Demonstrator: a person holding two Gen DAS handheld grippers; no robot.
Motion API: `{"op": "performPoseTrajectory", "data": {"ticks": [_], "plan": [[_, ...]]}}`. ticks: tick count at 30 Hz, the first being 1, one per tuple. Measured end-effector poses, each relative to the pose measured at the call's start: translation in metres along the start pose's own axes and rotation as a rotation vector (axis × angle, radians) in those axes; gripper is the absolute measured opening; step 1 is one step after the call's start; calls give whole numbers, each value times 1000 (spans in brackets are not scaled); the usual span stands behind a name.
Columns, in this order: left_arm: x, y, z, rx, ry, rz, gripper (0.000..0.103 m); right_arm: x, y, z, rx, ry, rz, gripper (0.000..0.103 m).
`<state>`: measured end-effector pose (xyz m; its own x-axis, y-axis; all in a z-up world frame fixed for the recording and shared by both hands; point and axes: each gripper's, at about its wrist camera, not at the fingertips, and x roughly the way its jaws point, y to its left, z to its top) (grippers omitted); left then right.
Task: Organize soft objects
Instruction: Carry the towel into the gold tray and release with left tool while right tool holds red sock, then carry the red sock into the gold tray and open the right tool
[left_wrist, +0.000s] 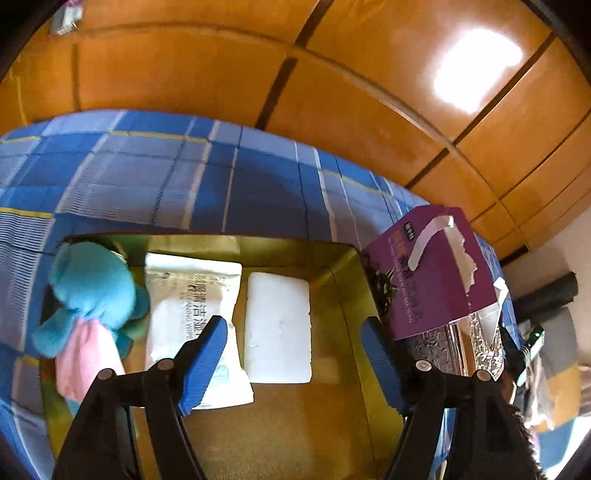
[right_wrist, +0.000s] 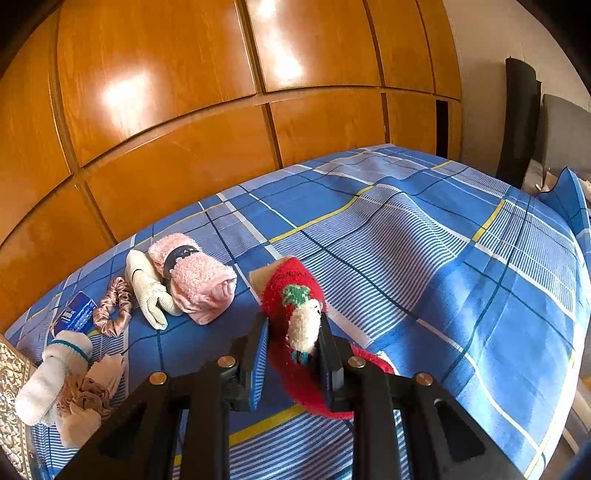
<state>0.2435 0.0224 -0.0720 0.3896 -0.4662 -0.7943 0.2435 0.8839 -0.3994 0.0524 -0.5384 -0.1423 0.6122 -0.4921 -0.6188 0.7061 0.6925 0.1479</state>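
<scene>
In the left wrist view my left gripper (left_wrist: 293, 332) is open and empty above a gold tray (left_wrist: 347, 280) on the bed. The tray holds a blue and pink plush toy (left_wrist: 92, 291), a white wet-wipes pack (left_wrist: 192, 295) and a white foam pad (left_wrist: 279, 328). In the right wrist view my right gripper (right_wrist: 293, 325) is shut on a red fuzzy sock (right_wrist: 291, 291) with a white and green figure, held just above the blue plaid bedsheet (right_wrist: 443, 266).
A purple tissue box (left_wrist: 432, 273) stands on the tray's right edge. On the sheet to the left lie a pink rolled towel (right_wrist: 195, 277), a cream sock (right_wrist: 147, 291), a pink scrunchie (right_wrist: 112, 312), a blue pack (right_wrist: 75, 314), a white sock (right_wrist: 51, 373) and beige stockings (right_wrist: 86, 398). Wooden wardrobe doors (right_wrist: 184, 129) stand behind.
</scene>
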Motion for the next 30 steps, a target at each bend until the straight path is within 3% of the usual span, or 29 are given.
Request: {"op": "performPoseTrajectory", "data": {"ticks": [6, 12, 20, 26, 30], "plan": [[-20, -10, -25, 15, -78, 13, 85, -15, 5, 4, -38, -2, -21, 23], [-24, -17, -46, 24, -119, 18, 88, -55, 17, 15, -45, -35, 59, 23], [-29, -28, -60, 64, -145, 19, 94, -146, 72, 41, -134, -117, 262, 23], [-42, -27, -67, 71, -188, 23, 95, -203, 141, 41, -196, -109, 490, 23], [-53, -22, -73, 89, -221, 61, 95, -229, 200, 25, -258, -49, 664, 23]]}}
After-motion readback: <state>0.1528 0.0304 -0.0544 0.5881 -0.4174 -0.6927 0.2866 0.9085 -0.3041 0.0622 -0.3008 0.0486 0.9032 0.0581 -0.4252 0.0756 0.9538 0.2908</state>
